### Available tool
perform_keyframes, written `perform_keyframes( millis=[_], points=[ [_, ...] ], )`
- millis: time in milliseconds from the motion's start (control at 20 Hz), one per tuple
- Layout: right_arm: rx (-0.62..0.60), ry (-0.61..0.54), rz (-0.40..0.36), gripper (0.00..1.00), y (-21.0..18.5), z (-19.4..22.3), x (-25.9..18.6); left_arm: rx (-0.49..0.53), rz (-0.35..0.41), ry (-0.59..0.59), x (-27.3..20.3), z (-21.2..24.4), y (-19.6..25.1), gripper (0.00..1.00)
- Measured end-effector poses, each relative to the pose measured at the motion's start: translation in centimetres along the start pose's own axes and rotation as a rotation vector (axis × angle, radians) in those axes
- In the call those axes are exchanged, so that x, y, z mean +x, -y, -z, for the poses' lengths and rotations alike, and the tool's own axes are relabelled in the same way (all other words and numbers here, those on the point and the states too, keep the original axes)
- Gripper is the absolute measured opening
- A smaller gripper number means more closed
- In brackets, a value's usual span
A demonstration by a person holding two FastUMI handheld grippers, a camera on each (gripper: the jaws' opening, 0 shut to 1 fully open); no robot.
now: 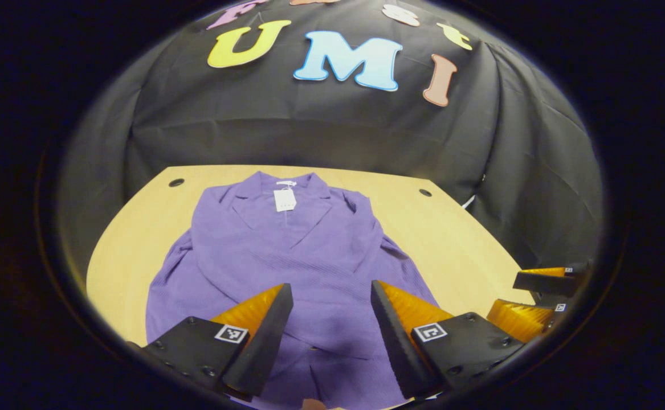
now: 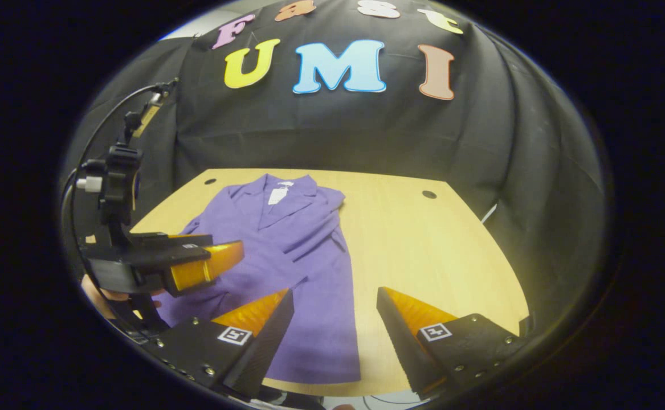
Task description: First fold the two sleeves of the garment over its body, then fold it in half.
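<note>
Purple jacket (image 1: 304, 250) lies flat on the counter (image 1: 452, 239), collar toward the far edge, both sleeves already folded inward; soft, light cloth, probably best pinched at the near hem corners; left gripper (image 1: 332, 310) and right gripper (image 2: 335, 316) hover wide, empty.

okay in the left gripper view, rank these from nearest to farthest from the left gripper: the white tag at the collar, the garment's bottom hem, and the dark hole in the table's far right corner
From the left gripper:
1. The garment's bottom hem, directly beneath and between the fingers.
2. The white tag, straight ahead at the collar, slightly left.
3. The dark hole, ahead and to the right, on the bare table past the shoulder.
</note>
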State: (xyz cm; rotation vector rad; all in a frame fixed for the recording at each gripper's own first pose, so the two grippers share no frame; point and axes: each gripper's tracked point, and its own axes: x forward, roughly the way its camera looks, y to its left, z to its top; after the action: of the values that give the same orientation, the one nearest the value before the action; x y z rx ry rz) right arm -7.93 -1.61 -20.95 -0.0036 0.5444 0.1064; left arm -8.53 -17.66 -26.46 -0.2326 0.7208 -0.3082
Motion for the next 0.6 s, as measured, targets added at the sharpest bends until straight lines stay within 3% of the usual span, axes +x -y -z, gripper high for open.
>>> perform_keyframes(
  millis=[600],
  points=[
    [0.148,-0.108,0.093,0.92,0.7,6.6,-0.1,0.003,-0.127,-0.012,-8.1,3.7,-13.1,0.90]
  ],
)
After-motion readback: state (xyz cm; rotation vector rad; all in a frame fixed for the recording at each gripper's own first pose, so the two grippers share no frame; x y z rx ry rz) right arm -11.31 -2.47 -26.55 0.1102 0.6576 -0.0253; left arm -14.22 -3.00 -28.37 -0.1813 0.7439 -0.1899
